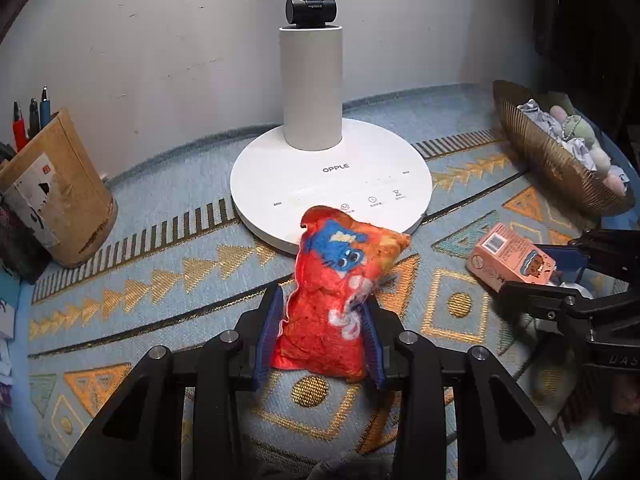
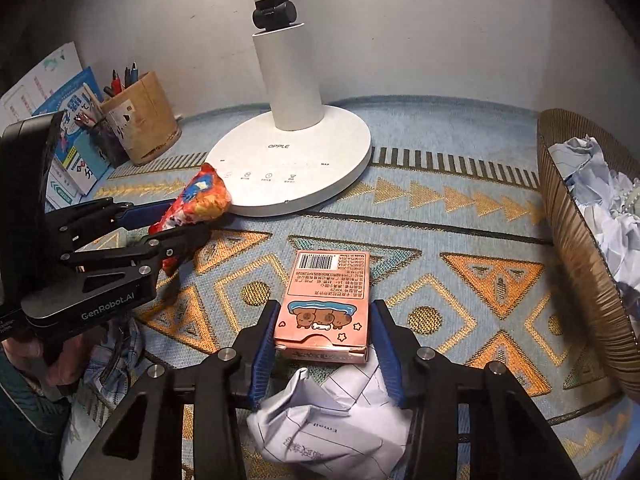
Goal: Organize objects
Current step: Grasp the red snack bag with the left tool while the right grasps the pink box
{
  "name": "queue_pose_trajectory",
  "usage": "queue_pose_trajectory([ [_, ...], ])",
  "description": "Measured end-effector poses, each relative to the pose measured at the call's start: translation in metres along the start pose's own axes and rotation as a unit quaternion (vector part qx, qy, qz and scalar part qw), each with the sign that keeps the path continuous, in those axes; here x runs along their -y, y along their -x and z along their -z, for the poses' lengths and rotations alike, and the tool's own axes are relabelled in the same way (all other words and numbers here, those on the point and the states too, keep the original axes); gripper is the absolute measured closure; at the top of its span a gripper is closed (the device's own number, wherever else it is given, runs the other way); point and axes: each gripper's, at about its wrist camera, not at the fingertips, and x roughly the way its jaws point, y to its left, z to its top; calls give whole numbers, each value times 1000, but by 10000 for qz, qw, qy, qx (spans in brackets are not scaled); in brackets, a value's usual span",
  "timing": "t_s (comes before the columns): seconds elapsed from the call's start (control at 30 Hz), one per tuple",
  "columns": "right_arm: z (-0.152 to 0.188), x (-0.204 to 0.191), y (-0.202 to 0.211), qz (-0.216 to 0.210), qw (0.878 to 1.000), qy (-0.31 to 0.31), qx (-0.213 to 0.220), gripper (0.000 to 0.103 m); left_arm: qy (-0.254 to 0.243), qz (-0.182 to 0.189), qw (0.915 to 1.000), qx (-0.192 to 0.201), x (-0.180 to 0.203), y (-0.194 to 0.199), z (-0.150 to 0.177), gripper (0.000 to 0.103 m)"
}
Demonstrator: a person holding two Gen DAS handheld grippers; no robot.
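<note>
While both grabs are in hand, our left hand-held gripper (image 1: 320, 320) clamps the red snack bag (image 1: 340, 280) and our right hand-held gripper (image 2: 324, 332) clamps the pink box (image 2: 326, 304). Next, we'd judge, lift both clear toward the basket (image 2: 576, 248).

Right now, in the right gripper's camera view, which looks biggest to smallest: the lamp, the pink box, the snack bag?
1. Lamp, clearly largest.
2. Pink box, though it lies nearest the camera, which flatters it.
3. Snack bag, partly hidden by the other gripper, so this last place is unsure.
</note>
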Motion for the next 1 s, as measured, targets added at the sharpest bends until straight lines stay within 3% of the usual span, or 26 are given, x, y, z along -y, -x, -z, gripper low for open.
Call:
queue_pose_trajectory([
  [0.17,0,26,28,-810,9942,-613,357,60,-31,-14,9993,368,12,43,4,82],
  [0.3,9,28,75,-810,9910,-552,907,60,-41,28,9975,703,24,87,11,86],
  [0.4,22,29,92,-610,9920,-556,950,60,-108,32,9982,590,26,89,16,85],
  [0.47,37,35,98,-603,9917,-660,922,60,-45,-125,9993,355,28,75,15,55],
  [0.57,62,46,106,-348,9927,-653,952,60,-76,-330,9991,267,35,54,12,26],
  [0.63,77,56,103,-221,9938,-728,808,60,-97,-562,9983,118,39,35,8,25],
  [0.77,98,69,98,-225,9947,-837,544,60,-180,-688,9969,-334,47,0,-1,25],
  [0.9,117,73,99,-459,9955,-790,269,60,-38,-568,9975,-414,47,-14,-5,25],
  [0.93,120,72,98,-451,9960,-746,187,55,-16,-559,9976,-400,47,-14,-6,26],
  [1.0,124,70,101,-421,9970,-636,166,41,-63,-547,9980,-299,50,-12,-6,42],
])
